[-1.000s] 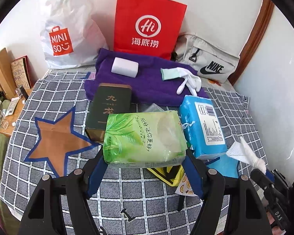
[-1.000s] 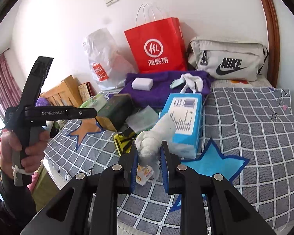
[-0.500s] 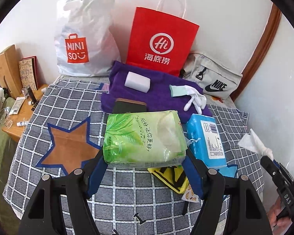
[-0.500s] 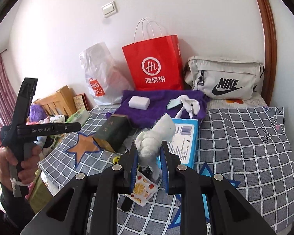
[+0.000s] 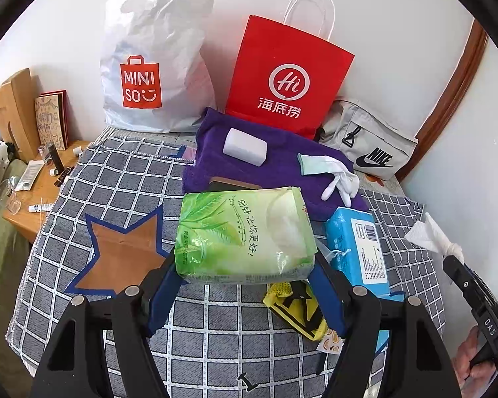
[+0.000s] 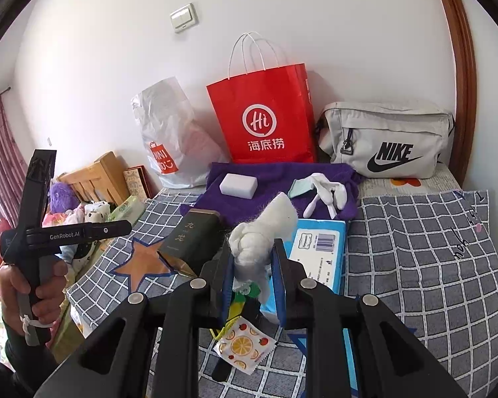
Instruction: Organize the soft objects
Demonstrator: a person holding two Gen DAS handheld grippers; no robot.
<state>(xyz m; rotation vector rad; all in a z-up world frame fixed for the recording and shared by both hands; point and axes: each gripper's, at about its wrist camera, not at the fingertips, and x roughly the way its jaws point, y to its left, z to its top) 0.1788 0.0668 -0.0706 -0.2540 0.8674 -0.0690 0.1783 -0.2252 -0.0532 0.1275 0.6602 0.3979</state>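
Note:
My left gripper (image 5: 245, 267) is shut on a green soft tissue pack (image 5: 245, 232) and holds it above the checked bedspread (image 5: 123, 179). My right gripper (image 6: 252, 265) is shut on a knotted white cloth wad (image 6: 262, 232), also off the bed. In the left wrist view that white cloth wad (image 5: 431, 235) shows at the right edge. A purple towel (image 5: 282, 169) lies at the back with a white sponge block (image 5: 245, 146) and a white glove (image 5: 338, 179) on it. A blue tissue pack (image 5: 358, 248) lies in front of the towel.
A red paper bag (image 5: 289, 83), a white Miniso bag (image 5: 156, 59) and a grey Nike bag (image 6: 385, 139) stand along the wall. A dark green box (image 6: 192, 238), a yellow packet (image 5: 298, 308) and a fruit-print sachet (image 6: 245, 345) lie near the front. A wooden bedside table (image 5: 40, 192) is left.
Both grippers have risen and drawn back from the bed with their loads. In the left wrist view the dark green box has slipped mostly behind the green pack.

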